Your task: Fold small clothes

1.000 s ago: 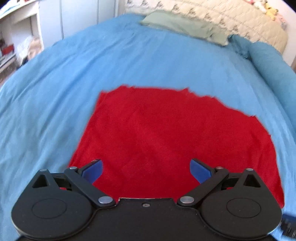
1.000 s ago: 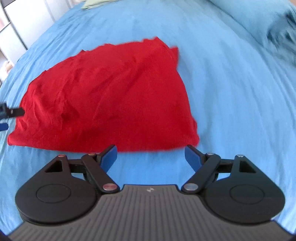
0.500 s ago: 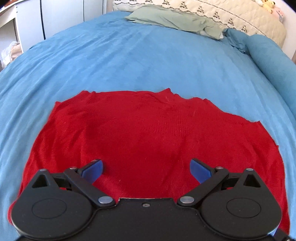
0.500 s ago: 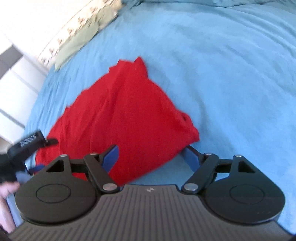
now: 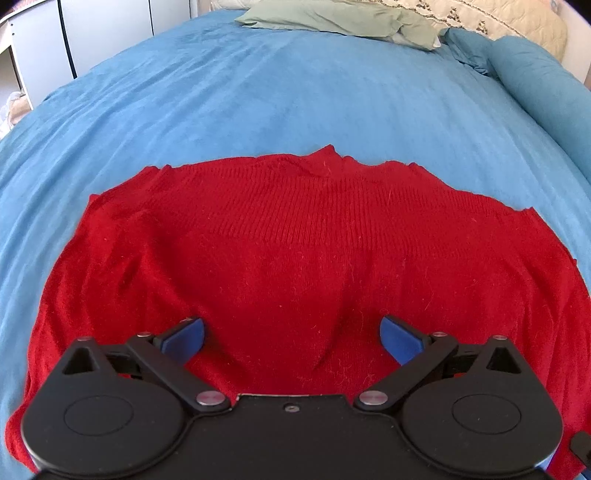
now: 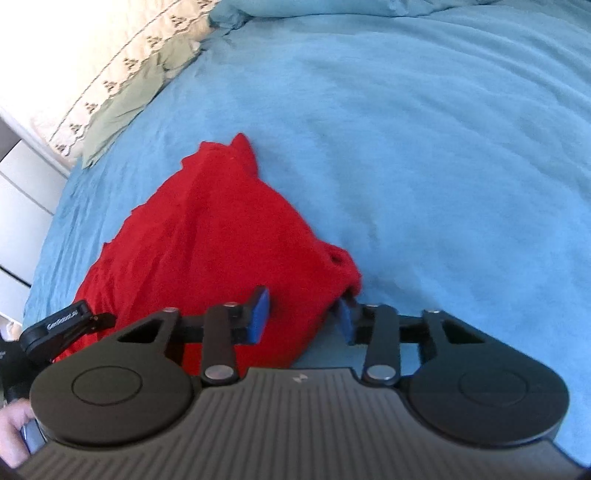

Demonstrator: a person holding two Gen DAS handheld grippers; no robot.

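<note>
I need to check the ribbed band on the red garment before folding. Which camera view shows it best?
The left wrist view: the red garment lies spread and sharp, its ribbed band across the far edge. The right wrist view shows the garment only from one side, foreshortened and softer, a corner between the right tongs, with no ribbing discernible.

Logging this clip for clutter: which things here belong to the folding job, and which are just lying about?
Job:
- red knit garment
- left tool, open over it
- right tool, closing around its corner
- blue bedspread

Lying about:
- green pillow
- cream quilt
- white cupboard
</note>
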